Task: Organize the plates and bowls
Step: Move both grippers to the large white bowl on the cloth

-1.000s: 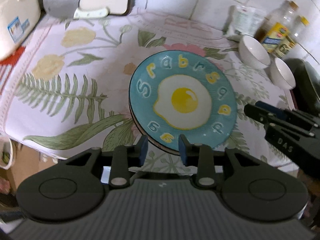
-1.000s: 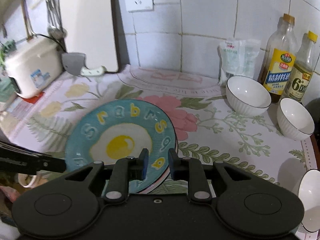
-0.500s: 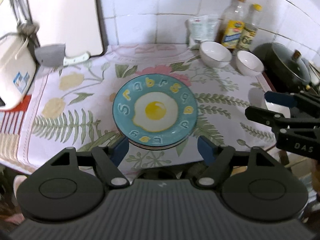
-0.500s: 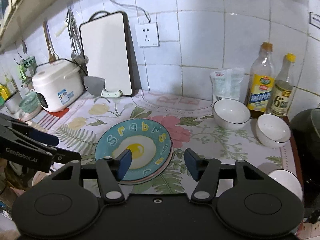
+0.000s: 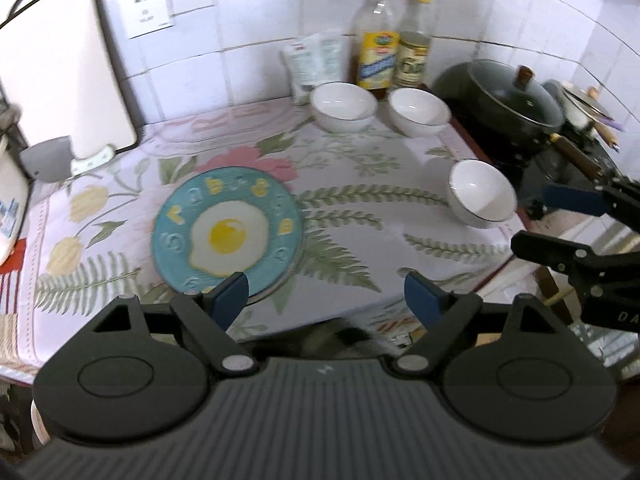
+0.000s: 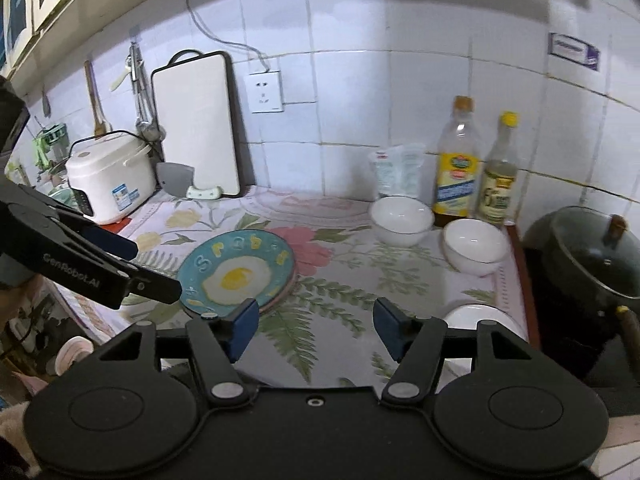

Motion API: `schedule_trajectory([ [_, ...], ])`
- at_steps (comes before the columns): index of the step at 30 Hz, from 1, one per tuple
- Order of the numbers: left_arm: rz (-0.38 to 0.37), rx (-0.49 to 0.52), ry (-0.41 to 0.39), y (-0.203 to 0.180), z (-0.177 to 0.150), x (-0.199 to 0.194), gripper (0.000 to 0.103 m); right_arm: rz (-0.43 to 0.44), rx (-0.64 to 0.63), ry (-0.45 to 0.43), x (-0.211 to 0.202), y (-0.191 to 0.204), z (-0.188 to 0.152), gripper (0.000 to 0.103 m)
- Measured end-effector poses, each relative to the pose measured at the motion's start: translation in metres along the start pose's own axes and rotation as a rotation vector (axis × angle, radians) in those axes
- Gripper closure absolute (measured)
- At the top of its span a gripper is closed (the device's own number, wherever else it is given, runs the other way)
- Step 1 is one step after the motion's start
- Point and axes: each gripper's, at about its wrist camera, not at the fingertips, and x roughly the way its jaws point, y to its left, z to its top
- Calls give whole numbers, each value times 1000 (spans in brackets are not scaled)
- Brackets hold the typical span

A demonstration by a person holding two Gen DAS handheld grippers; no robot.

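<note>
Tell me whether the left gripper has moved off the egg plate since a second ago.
Yes. The left gripper has backed up and away from the egg plate; its jaws are opening, nothing between them. The plate lies flat on the floral cloth.

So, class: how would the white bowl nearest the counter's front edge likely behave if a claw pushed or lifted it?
The white bowl looks glazed and glossy, so probably slippery and breakable. It sits tilted near the cloth's edge, so a push might rock it or send it off.

Dim kitchen, fisheye warp, motion blur
</note>
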Motion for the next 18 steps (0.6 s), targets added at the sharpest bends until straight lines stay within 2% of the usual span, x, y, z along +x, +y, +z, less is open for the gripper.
schedule_trajectory([
  [9, -43, 68, 7, -56, 14, 19, 12, -34, 16, -44, -19, -36, -24, 29],
  [18, -91, 18, 14, -91, 37, 62, 11, -39, 80, -82, 4, -90, -58, 28],
])
